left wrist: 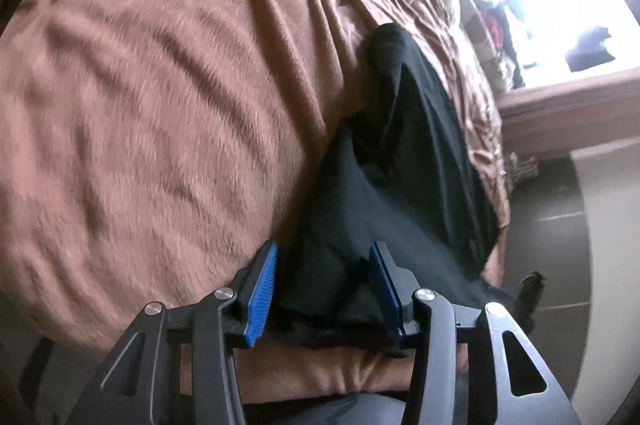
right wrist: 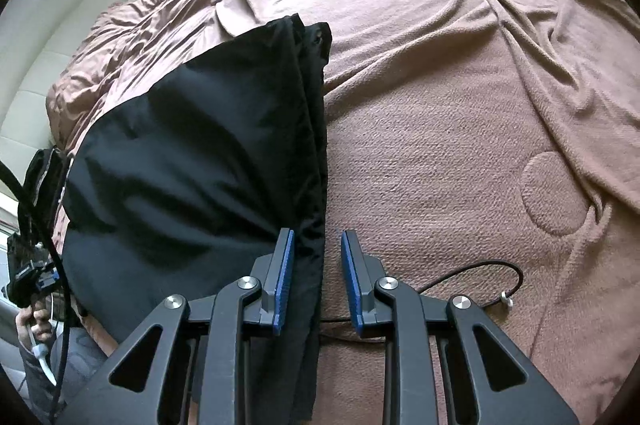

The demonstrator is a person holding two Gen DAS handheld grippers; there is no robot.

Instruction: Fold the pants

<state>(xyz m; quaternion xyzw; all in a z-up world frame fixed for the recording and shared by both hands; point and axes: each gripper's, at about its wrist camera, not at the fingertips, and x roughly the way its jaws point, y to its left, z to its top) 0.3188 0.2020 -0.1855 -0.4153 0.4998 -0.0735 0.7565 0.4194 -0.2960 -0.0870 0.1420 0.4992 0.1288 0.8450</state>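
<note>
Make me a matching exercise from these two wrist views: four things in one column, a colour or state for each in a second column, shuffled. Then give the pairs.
Things
1. pants
2. bedspread
3. gripper pads
4. cable

Descriptions
A. brownish-pink, wrinkled, covering the bed
B. blue, ribbed
C. black cloth, its edge hanging between the right gripper pads
D. thin, dark, curled on the cover, ending in a small metal piece

Pairs: 1-C, 2-A, 3-B, 4-D
</note>
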